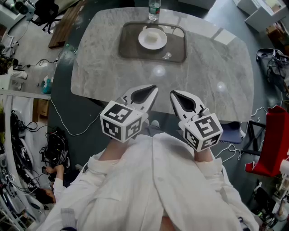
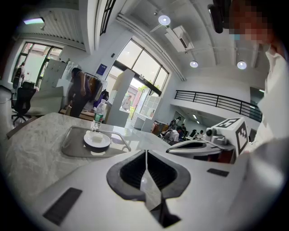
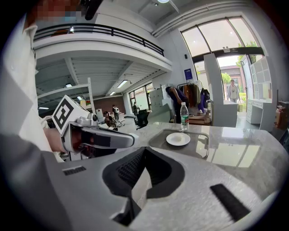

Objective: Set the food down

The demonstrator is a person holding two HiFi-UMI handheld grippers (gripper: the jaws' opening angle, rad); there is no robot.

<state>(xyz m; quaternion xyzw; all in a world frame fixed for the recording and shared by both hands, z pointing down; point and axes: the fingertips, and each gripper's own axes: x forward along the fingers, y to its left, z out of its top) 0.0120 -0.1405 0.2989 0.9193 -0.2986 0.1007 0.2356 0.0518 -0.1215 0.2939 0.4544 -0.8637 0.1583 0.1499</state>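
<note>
While both claws hang close in front of the person's white coat (image 1: 153, 189), just off the near edge of the marble table (image 1: 207, 67), neither one carries anything. The left claw (image 1: 150, 91) has its two jaws pressed together along a thin seam with nothing between them, as its own view shows plainly; the right claw (image 1: 175, 95) is the same — jaws closed tip to tip and empty. They sit side by side, near each other but not touching, both pointing out across the table towards its far side. The food (image 1: 154, 34), a small pale piece, lies on a round white plate (image 1: 152, 43), well apart from both claws. That plate stands around the middle of a dark grey tray (image 1: 131, 47) with rounded corners and a raised rim, and the tray lies flat on the table towards the far edge. Just behind the tray a clear water bottle (image 1: 154, 9) stands upright on the table — beside the far rim, though I cannot tell whether it touches it. Seen from each gripper view, the other claw shows off to one side with its square-marked cube behind the closed jaws
</note>
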